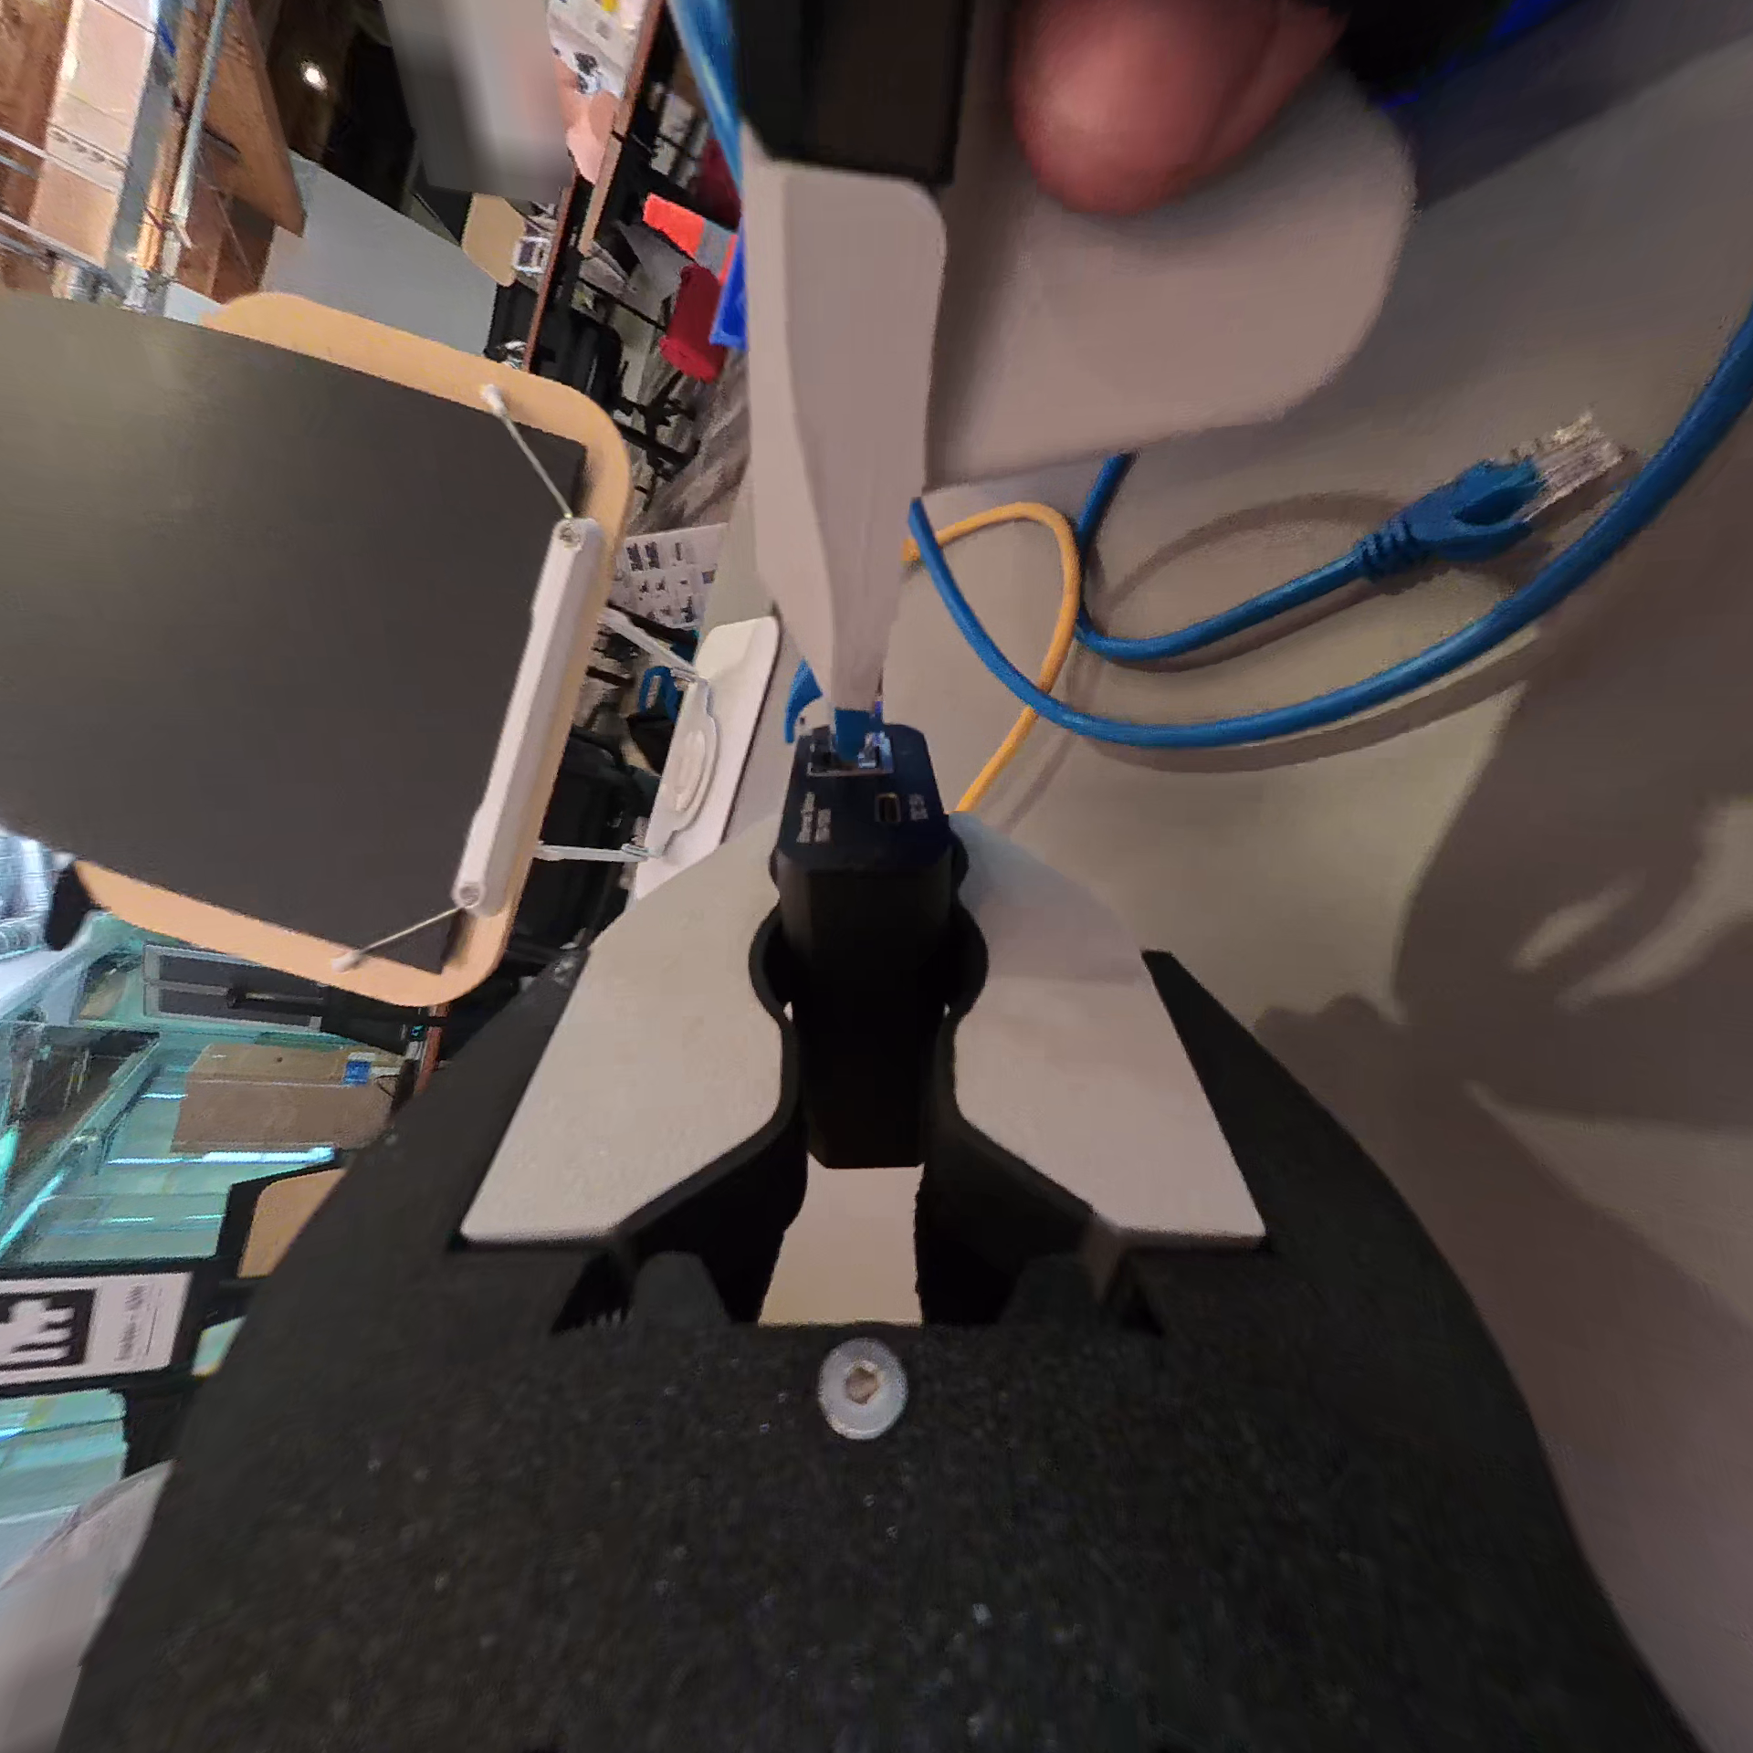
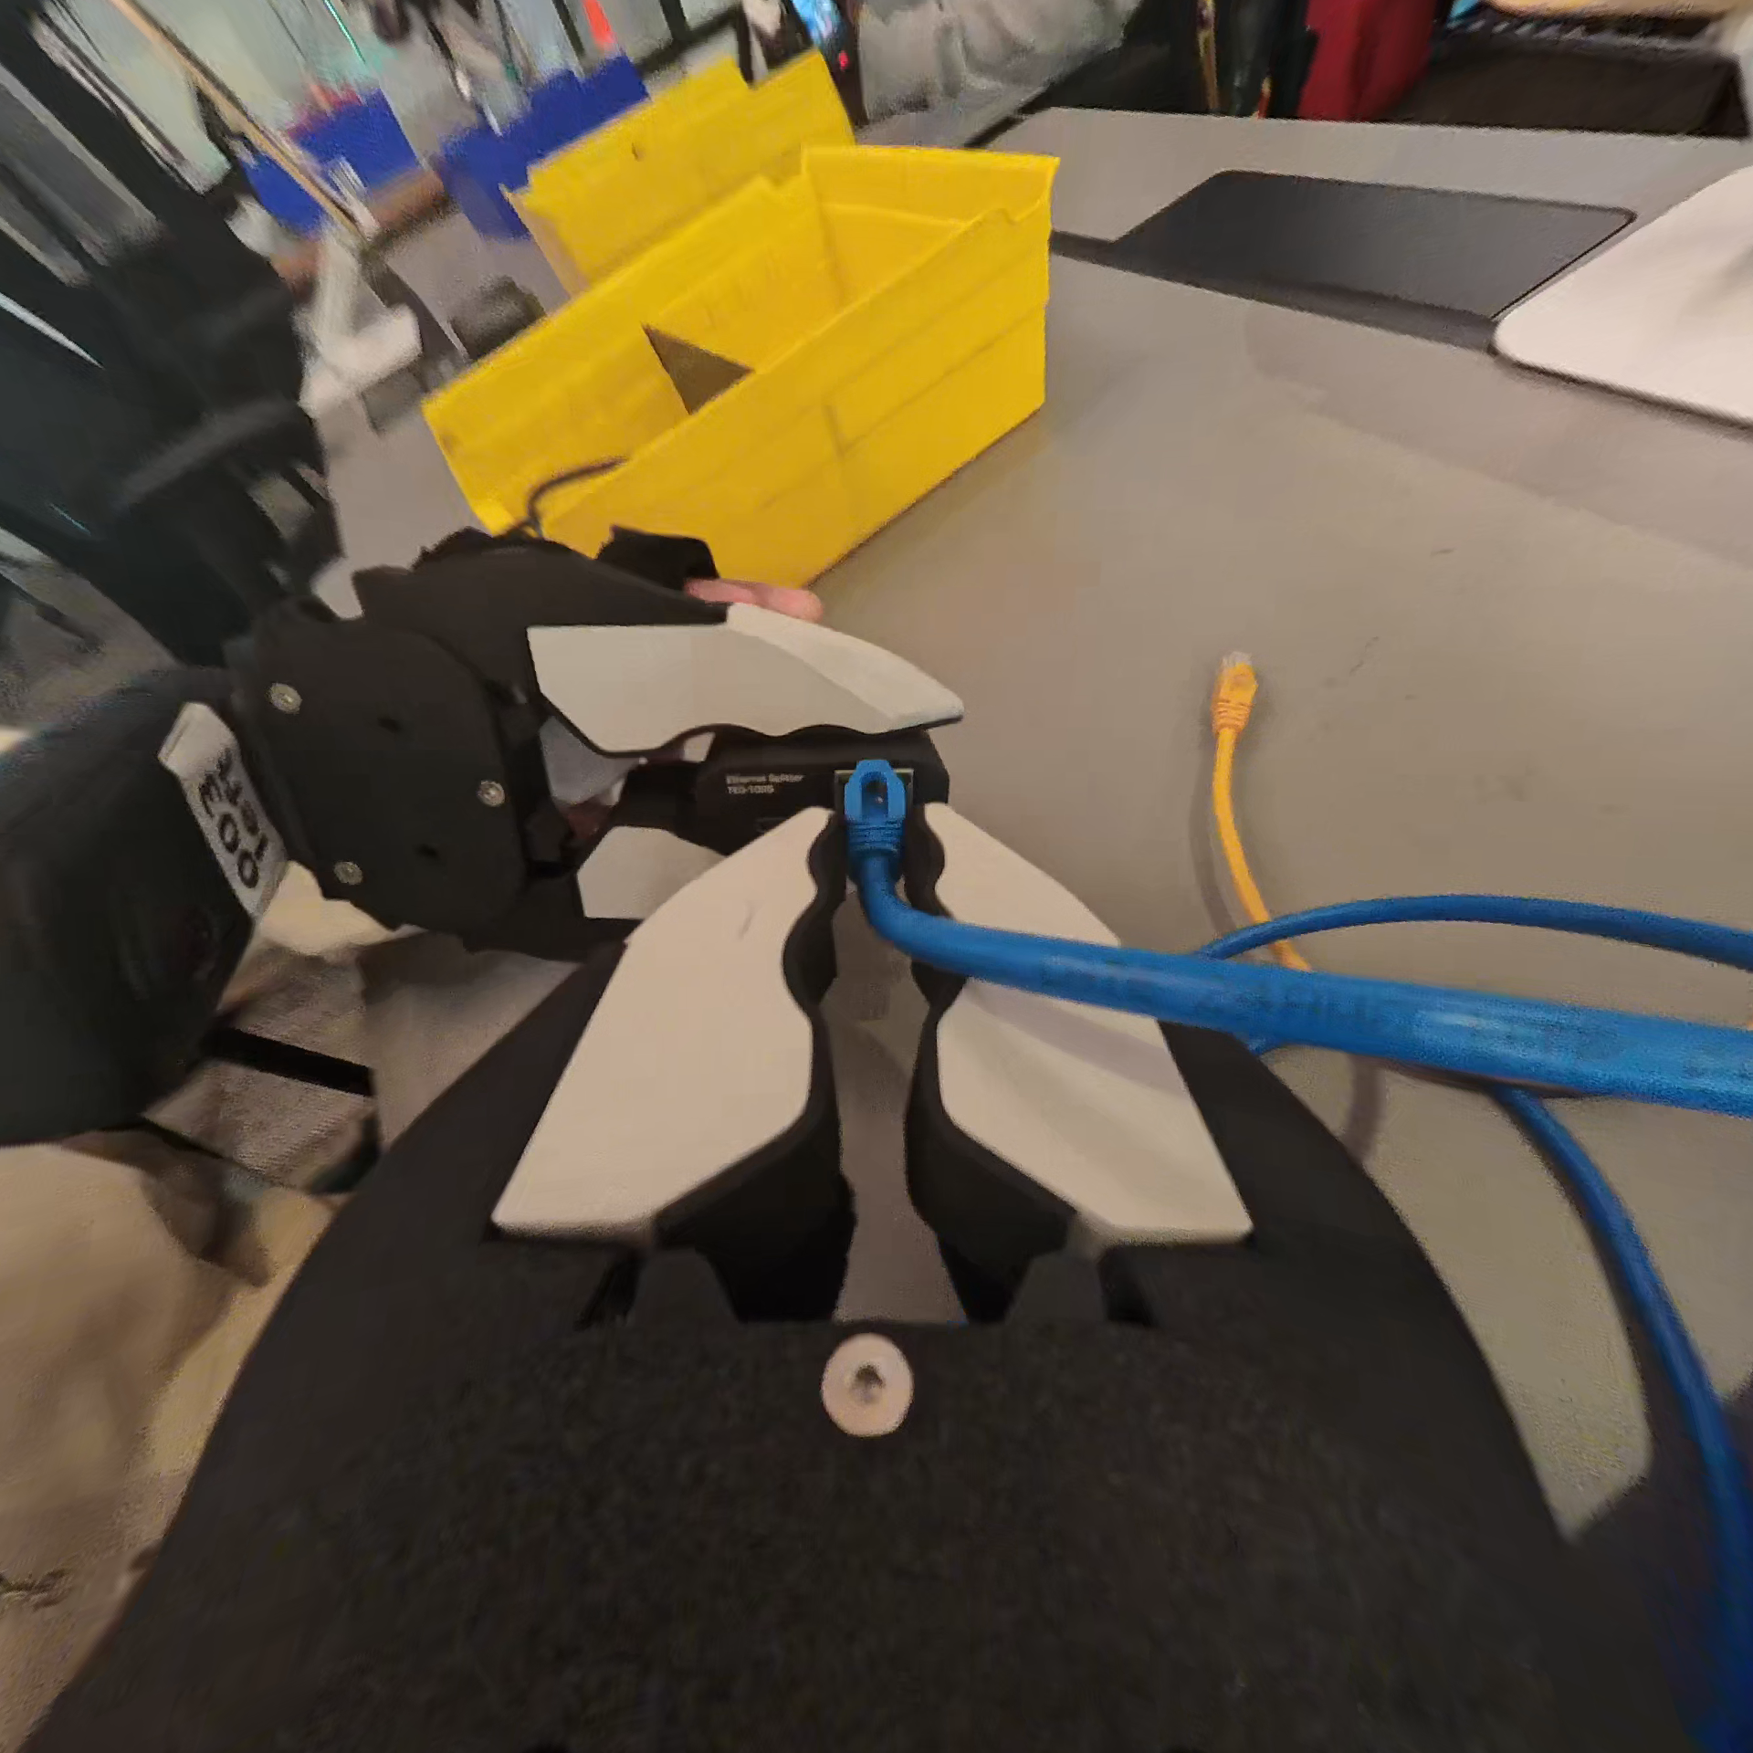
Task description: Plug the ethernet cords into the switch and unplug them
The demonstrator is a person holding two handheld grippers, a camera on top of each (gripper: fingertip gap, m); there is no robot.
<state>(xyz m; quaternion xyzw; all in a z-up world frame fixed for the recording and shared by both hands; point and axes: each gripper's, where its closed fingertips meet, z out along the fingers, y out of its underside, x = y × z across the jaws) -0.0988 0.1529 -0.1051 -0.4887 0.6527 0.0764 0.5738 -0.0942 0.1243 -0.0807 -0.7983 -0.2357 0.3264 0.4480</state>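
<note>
While the left gripper squeezes the black switch, the right gripper pinches the blue cord's plug in its port (12 o'clock). Crooked pulling could jam the clip or slide the switch free.

Workshop: yellow parts bins, shelving.

Grey table; cluttered shelving
</note>
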